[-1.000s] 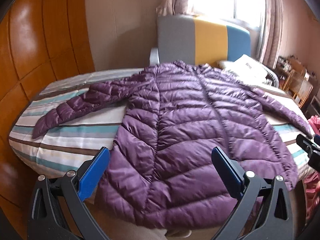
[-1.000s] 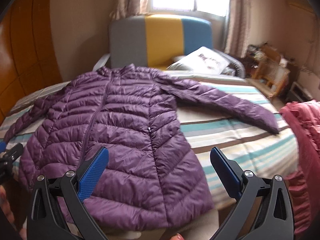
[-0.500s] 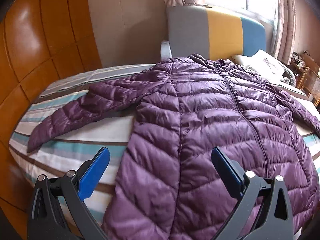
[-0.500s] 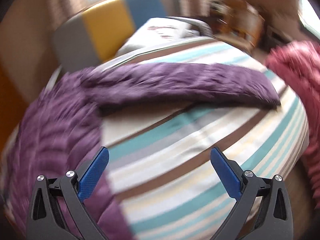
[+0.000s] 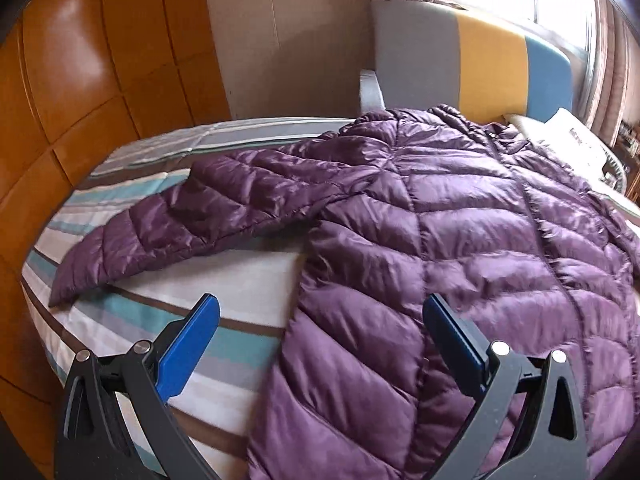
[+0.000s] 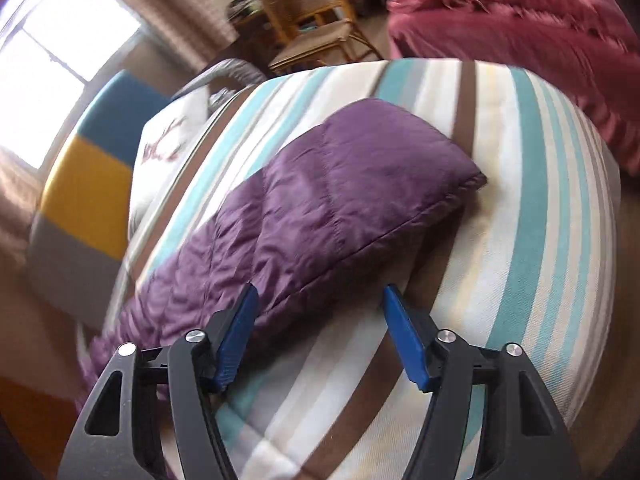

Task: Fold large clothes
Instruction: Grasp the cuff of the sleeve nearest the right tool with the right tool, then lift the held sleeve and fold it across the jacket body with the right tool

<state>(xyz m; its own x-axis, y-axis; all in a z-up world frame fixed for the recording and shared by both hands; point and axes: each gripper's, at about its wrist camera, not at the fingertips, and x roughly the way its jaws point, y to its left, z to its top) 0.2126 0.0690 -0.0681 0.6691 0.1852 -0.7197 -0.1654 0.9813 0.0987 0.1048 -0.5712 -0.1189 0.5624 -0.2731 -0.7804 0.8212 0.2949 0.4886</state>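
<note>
While purple down jacket (image 5: 460, 240) lies flat, front up, on striped bed (image 5: 248, 280), risk looks like slippery shell sliding from pinch. Right gripper (image 6: 318, 334) half-spread, straddling right sleeve (image 6: 320, 208) edge, nothing clamped. Left gripper (image 5: 320, 344) wide, empty above body edge. Pillow (image 6: 168, 140) print blurred, unreadable; no brand visible.

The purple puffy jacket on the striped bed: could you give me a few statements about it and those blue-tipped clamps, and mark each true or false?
1. The purple quilted down jacket lies spread flat on the striped bedsheet. True.
2. The right gripper is clamped shut on a sleeve. False: it is open, near the sleeve's edge.
3. The left gripper is open. True.
4. The jacket is folded in half. False: its left sleeve is stretched out sideways.
5. A pink ruffled fabric lies beyond the bed. True.
</note>
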